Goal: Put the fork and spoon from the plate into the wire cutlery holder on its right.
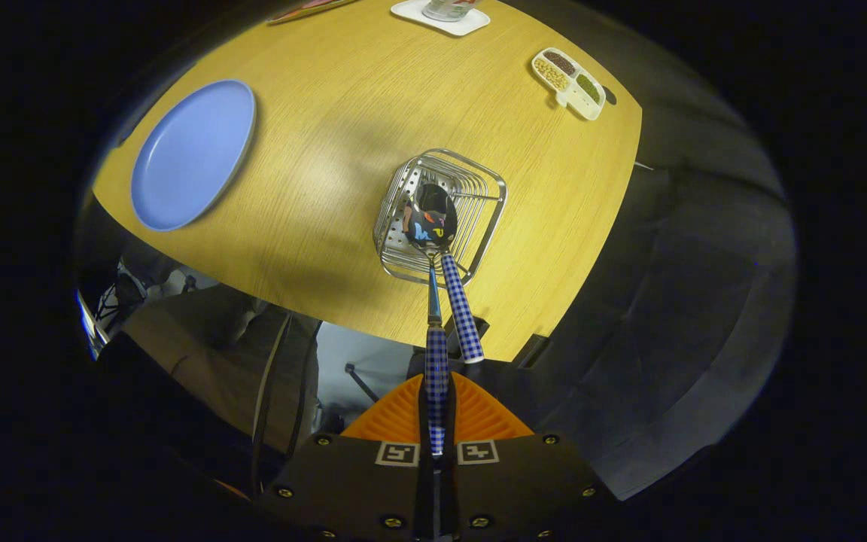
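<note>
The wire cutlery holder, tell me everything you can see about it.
The wire cutlery holder is a shiny metal basket of thin wires, squarish with rounded corners and a perforated side. It stands on the wooden table, right of the blue plate and apart from it. One checked-handled utensil leans in it; the spoon, held in the shut gripper, has its bowl over the opening.

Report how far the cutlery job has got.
Done: the blue plate lies bare, and one checked-handled utensil already leans in the wire cutlery holder. In hand: the gripper has its fingers shut on the spoon by its checked handle, with its bowl over the holder's mouth. Left: lower the spoon in and let go.
</note>
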Available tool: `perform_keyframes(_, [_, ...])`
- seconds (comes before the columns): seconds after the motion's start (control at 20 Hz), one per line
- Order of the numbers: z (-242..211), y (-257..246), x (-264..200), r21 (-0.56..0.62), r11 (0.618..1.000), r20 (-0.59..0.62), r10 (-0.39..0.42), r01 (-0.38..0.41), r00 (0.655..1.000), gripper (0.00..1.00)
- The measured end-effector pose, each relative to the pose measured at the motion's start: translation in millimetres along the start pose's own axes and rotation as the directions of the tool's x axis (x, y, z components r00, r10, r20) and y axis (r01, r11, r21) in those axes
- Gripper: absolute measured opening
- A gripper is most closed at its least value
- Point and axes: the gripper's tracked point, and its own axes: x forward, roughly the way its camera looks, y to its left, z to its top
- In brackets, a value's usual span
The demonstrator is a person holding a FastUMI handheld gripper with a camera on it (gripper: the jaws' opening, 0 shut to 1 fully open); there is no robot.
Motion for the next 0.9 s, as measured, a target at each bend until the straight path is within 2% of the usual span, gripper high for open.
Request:
perform_keyframes(0.45, [15.4,-4.8,12.7,-0.056,0.998,-0.065,0.006,-0.01,0.998,0.04])
perform_keyframes(0.75, [25.6,-1.3,17.1,-0.055,0.998,-0.005,0.018,-0.018,1.0,0.17])
perform_keyframes(0.85, [27.5,0.7,17.9,-0.048,0.999,0.028,0.028,-0.026,0.999,0.5])
perform_keyframes(0.9, [27.4,-0.5,12.7,-0.041,0.999,0.043,0.02,-0.018,0.999,0.84])
